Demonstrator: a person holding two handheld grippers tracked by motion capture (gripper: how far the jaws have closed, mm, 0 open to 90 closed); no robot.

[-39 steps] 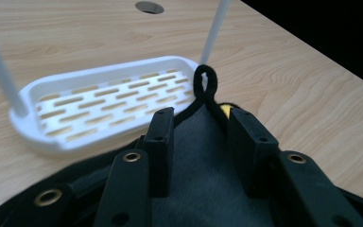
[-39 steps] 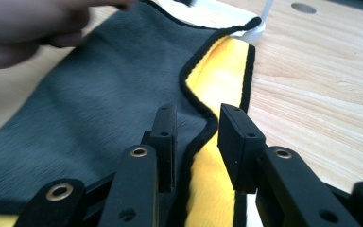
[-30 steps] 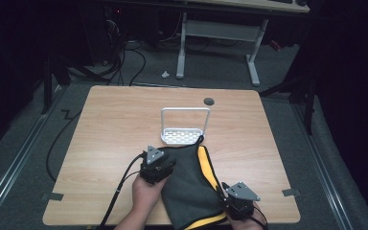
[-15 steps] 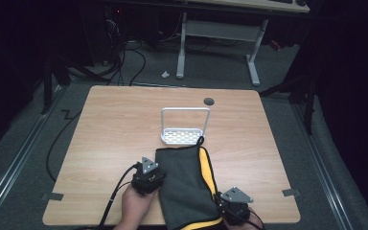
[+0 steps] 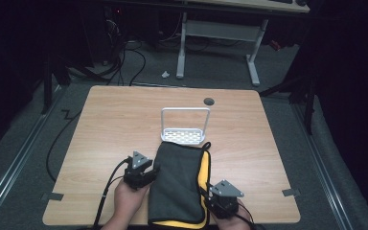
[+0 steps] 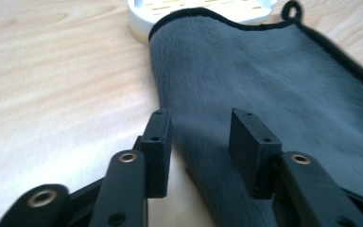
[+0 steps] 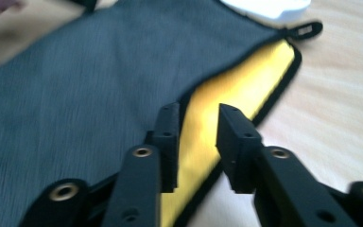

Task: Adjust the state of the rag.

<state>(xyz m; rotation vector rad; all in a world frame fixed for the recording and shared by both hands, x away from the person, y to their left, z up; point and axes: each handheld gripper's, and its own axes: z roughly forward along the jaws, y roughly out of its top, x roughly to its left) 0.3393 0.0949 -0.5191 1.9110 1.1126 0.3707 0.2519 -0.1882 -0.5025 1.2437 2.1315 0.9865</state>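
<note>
The folded grey cloth (image 5: pixel 178 184) lies at the lower middle of the table (image 5: pixel 110 124), its far edge touching the white rack (image 5: pixel 184 135). The left gripper (image 6: pixel 199 142) and right gripper (image 7: pixel 199 142) flank its two long sides; their jaws have just been opening and now stand apart, gripping nothing, probably releasing the fold so it lies flat.

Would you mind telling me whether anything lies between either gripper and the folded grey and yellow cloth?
Nothing visible does. The left gripper straddles the grey cloth's left edge with jaws apart, and the right gripper stands open just above its yellow edge.
</note>
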